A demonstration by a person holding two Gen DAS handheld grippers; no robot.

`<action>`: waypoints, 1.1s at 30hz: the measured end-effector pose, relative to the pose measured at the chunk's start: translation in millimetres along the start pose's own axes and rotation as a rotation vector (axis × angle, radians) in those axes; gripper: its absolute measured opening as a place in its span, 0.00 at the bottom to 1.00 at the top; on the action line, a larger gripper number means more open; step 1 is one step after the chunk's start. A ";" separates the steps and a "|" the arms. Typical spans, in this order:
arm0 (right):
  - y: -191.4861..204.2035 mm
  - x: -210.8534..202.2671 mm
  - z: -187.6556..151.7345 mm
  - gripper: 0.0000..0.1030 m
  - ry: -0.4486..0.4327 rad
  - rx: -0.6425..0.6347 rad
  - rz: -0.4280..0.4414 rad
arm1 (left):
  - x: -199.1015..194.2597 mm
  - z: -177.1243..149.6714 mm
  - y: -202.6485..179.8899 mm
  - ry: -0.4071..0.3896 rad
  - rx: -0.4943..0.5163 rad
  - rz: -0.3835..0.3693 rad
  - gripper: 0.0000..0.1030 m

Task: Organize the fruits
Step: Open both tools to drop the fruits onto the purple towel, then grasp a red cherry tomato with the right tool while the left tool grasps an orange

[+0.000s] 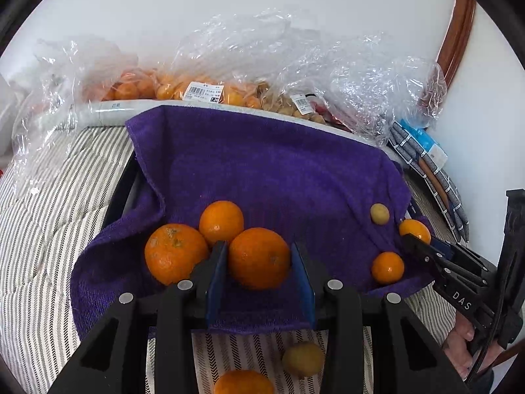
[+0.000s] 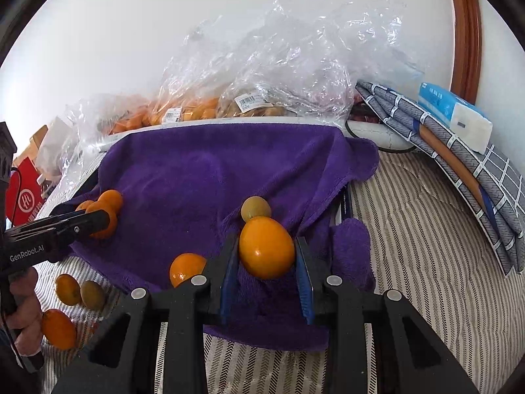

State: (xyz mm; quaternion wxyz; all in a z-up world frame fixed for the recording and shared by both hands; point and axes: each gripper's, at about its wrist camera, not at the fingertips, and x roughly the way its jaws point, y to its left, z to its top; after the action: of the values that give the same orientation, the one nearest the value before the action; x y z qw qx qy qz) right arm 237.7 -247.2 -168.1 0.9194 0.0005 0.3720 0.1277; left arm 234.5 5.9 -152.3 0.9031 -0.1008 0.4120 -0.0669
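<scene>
Fruit-sorting is mid-placement: left gripper (image 1: 258,264) clamps a big orange (image 1: 259,257) and right gripper (image 2: 266,256) a kumquat (image 2: 266,247), both over the purple towel (image 1: 262,164), each next needing release beside its kind.

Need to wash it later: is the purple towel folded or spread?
Spread: the purple towel lies open, draped across a tray, oranges resting on it.

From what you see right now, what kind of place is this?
Probably a bedroom at home. The purple towel lies on striped quilted bedding, folded checked fabric is stacked beside it, and supermarket bags of fruit line the white wall.
</scene>
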 end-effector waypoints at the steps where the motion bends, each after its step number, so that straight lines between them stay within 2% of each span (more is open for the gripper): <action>1: -0.1 0.4 -0.1 0.32 0.002 -0.002 0.001 | 0.4 -0.1 0.8 0.003 -0.003 0.002 0.36; 8: 4.2 -0.5 -1.9 0.33 -0.007 -0.033 -0.015 | 0.4 -1.5 -1.5 0.009 0.012 0.011 0.36; 13: 6.7 -8.3 -2.2 0.48 -0.049 -0.039 -0.024 | -1.5 -1.8 -0.6 0.003 0.004 -0.006 0.37; 17: 7.8 -17.0 -3.9 0.55 -0.092 -0.052 -0.054 | -6.8 -2.0 -2.1 -0.013 0.000 -0.048 0.44; 21: 3.7 -25.5 -4.4 0.55 -0.135 -0.032 -0.072 | -17.5 -2.7 -4.8 -0.062 0.011 -0.068 0.48; 25: -1.9 -39.9 0.7 0.55 -0.149 0.022 -0.091 | -31.5 -5.1 -0.3 -0.157 -0.007 -0.024 0.50; 30: 5.4 -81.2 -2.7 0.55 -0.197 0.038 -0.093 | -36.8 -7.7 4.4 -0.178 -0.019 -0.056 0.50; 33: 16.3 -96.9 -8.5 0.55 -0.175 0.040 -0.092 | -44.7 -13.9 9.2 -0.205 -0.016 -0.069 0.49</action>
State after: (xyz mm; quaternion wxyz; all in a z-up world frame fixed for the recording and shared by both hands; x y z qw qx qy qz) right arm 161.1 -255.1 -106.4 0.9532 0.0128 0.2921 0.0771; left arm 195.1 22.2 -130.7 0.9369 -0.1283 0.3143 -0.0841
